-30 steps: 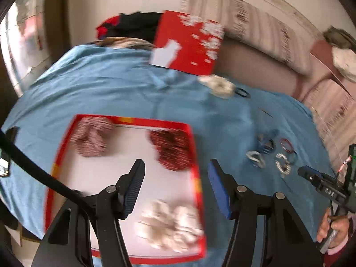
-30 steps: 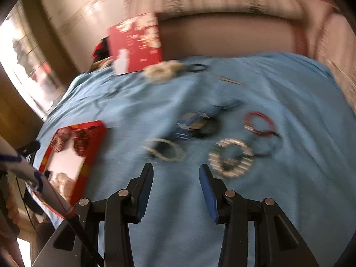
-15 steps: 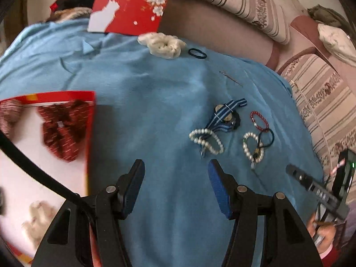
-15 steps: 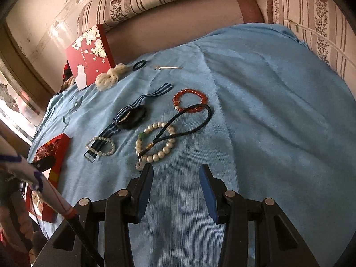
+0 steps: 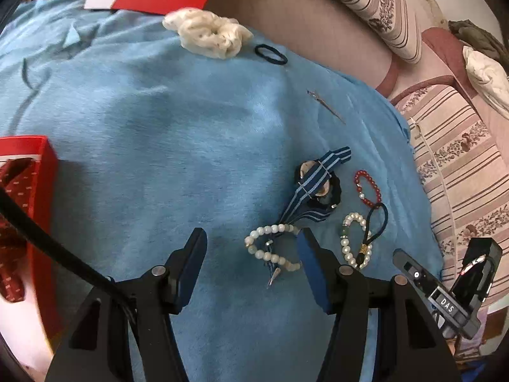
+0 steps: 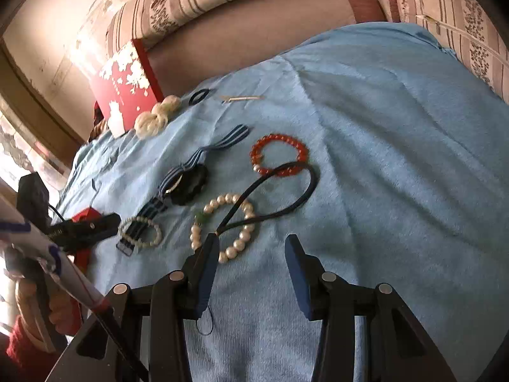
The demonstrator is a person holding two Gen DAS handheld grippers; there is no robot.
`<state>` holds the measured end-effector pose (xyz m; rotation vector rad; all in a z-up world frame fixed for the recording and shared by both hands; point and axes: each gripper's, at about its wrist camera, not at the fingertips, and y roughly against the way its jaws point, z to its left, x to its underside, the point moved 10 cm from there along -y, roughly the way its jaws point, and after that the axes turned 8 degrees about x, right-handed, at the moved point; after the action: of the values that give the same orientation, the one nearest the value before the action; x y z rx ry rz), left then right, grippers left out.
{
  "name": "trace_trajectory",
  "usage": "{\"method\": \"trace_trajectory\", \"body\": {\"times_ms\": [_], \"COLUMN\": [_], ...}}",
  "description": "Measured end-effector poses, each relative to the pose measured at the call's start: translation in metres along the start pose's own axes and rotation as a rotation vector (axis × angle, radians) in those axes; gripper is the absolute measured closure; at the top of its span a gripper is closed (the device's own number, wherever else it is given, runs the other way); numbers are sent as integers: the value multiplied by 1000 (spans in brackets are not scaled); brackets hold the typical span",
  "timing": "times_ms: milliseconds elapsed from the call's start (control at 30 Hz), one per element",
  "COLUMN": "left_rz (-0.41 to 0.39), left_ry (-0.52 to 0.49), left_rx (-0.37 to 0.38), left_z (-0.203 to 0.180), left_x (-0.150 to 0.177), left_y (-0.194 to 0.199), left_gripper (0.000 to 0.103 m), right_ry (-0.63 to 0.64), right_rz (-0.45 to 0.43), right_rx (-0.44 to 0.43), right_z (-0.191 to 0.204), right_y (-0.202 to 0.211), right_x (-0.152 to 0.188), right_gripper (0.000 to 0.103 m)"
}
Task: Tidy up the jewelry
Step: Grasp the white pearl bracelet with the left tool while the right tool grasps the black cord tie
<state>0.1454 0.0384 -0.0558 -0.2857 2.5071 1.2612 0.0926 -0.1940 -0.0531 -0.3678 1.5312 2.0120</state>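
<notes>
Jewelry lies in a cluster on the blue cloth (image 5: 159, 133). A small pearl bracelet (image 5: 270, 248) lies between the fingertips of my open left gripper (image 5: 251, 242), over a blue striped strap (image 5: 315, 181) with a black piece. A larger pearl bracelet (image 6: 222, 222), a dark cord loop (image 6: 286, 187) and a red bead bracelet (image 6: 280, 156) lie just ahead of my open right gripper (image 6: 251, 248). The red tray (image 5: 41, 172) with a red scrunchie is at the left edge of the left wrist view.
A white scrunchie (image 5: 210, 31), a black hair tie (image 5: 270, 54) and a metal hair clip (image 5: 324, 105) lie farther back. A red flowered box lid (image 6: 124, 89) leans on the striped sofa cushions (image 6: 222, 0). The left gripper shows in the right wrist view (image 6: 82, 226).
My left gripper swung right from above the red tray to the jewelry cluster. My right gripper moved closer to the pearl and red bracelets. Both stayed open.
</notes>
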Motion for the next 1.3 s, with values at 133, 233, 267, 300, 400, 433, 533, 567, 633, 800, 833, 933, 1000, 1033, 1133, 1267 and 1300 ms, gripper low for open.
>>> {"method": "trace_trajectory", "body": {"times_ms": [133,233,267,300,400,433,533,567,633,800,833,933,1000,1033,1133,1267,1300], "left_rz": [19,30,38,42,13,0,-40,-48,-62,-40,-36,-29,-29,-32,-55,-102,-116], "left_ry": [20,42,51,57,54,58,63,59,46,44,45,51,51,48,17,-32,-47], "left_rx": [60,114,134,146,148,150,148,139,113,74,70,73,77,72,62,75,80], "left_z": [-3,-8,-9,-11,-14,-15,-11,-9,-4,15,17,22,20,18,6,-16,-22], "left_x": [0,1,1,2,1,0,-2,-1,1,13,14,16,16,16,13,9,9], "left_y": [-10,-14,-15,-15,-5,0,19,23,33,34,31,27,25,26,38,68,79], "left_gripper": [46,77,93,97,98,98,98,98,98,98,98,98,98,98,98,98,98], "right_ry": [-23,-33,-36,-42,-46,-40,-29,-31,-50,-130,-142,-131,-102,-75,-51,-19,-3], "right_rz": [-3,-2,0,2,11,12,14,14,9,-7,-12,-3,-11,-19,-1,-60,-82], "right_rx": [-3,-12,-17,-25,-47,-50,-54,-54,-47,25,51,98,120,151,159,157,155], "right_z": [-6,-7,-7,-5,-1,2,7,7,4,-18,-25,-31,-30,-29,-27,-18,-13], "right_y": [0,-1,-2,-3,-6,-7,-9,-10,-11,-20,-23,-35,-42,-45,-49,-20,-8], "right_x": [-6,-6,-6,-6,-4,-3,-2,-2,-6,-19,-21,-25,-29,-33,-37,-42,-44], "right_gripper": [56,56,56,56,56,56,56,56,56,56,56,56,62,77,99,99,99]}}
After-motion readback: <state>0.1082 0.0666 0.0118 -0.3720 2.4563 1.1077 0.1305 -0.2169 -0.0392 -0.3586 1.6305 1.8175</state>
